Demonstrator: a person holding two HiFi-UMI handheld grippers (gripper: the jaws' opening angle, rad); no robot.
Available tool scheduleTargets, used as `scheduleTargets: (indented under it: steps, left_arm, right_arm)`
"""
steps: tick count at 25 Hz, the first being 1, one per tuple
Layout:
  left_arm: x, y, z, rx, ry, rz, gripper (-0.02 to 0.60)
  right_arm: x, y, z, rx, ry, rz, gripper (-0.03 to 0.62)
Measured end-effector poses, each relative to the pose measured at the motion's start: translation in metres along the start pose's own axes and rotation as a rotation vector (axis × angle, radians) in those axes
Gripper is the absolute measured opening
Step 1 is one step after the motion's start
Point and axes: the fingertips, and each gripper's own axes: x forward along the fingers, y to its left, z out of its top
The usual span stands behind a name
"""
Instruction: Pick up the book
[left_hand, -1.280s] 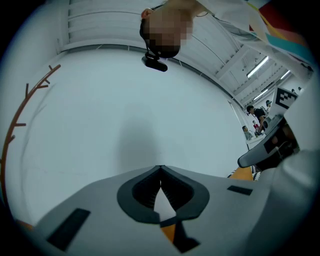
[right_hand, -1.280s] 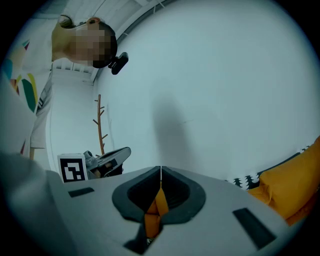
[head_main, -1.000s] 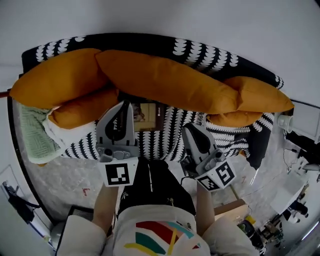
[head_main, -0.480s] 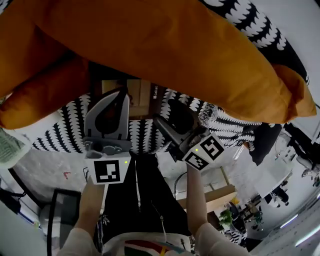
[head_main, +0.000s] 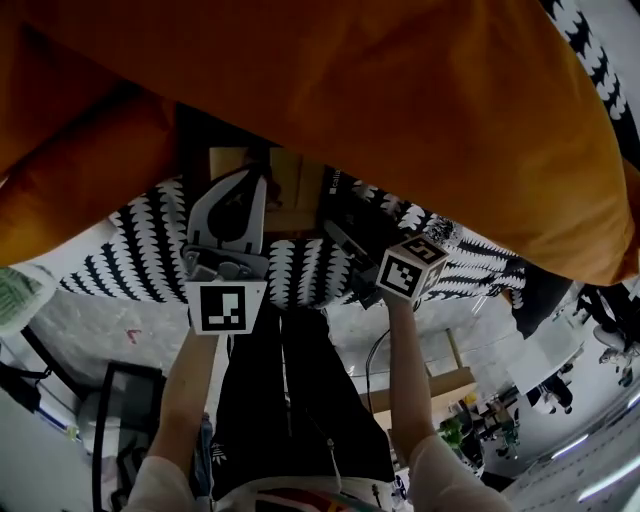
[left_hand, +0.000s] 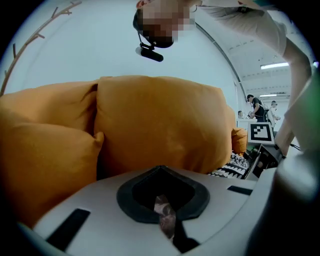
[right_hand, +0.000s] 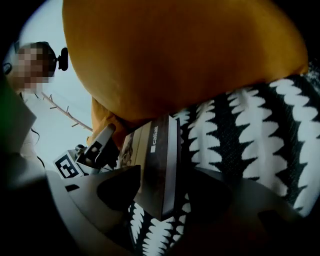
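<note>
The book (head_main: 290, 190), with a tan cover and a dark brown spine, lies on the black-and-white patterned sofa seat (head_main: 130, 265) under the orange cushions. My right gripper (head_main: 340, 220) is at its near right edge. In the right gripper view the book (right_hand: 157, 160) stands between the two jaws of the right gripper (right_hand: 167, 182), which are spread wide and do not press on it. My left gripper (head_main: 252, 180) hovers over the seat just left of the book, its jaws together with nothing held. From the left gripper (left_hand: 161, 170) only cushions show ahead.
Big orange cushions (head_main: 400, 110) overhang the seat and crowd the space above the book. A green towel (head_main: 14, 290) lies at the sofa's left end. On the marbled floor stand a dark bin (head_main: 125, 405) and a wooden box (head_main: 440, 385). People stand far off (left_hand: 258, 111).
Both grippers have dropped from in front of the sofa down to its seat, and the view has closed in. The right jaws have opened and now straddle the book's edge.
</note>
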Motion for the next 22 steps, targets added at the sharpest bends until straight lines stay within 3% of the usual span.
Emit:
scheduleTargets:
  steps: [6, 10, 14, 17, 22]
  left_arm:
    - [0.005, -0.005, -0.017, 0.034, 0.058, -0.029, 0.008]
    - [0.005, -0.001, -0.019, 0.018, 0.063, -0.018, 0.009]
    - [0.002, 0.007, -0.018, 0.023, 0.07, -0.014, 0.009]
    - [-0.007, 0.018, -0.013, -0.013, 0.055, 0.014, 0.008]
    - [-0.004, 0.004, 0.007, -0.02, 0.015, 0.0, 0.008]
  right_arm:
    - [0.015, 0.002, -0.007, 0.066, 0.095, 0.056, 0.264]
    - [0.012, 0.003, -0.002, 0.132, 0.09, 0.122, 0.262]
    - [0.003, 0.02, 0.005, 0.213, 0.076, 0.285, 0.262]
    - [-0.005, 0.048, -0.001, 0.212, 0.123, 0.432, 0.262]
    - [-0.006, 0.073, -0.003, 0.153, 0.109, 0.493, 0.262]
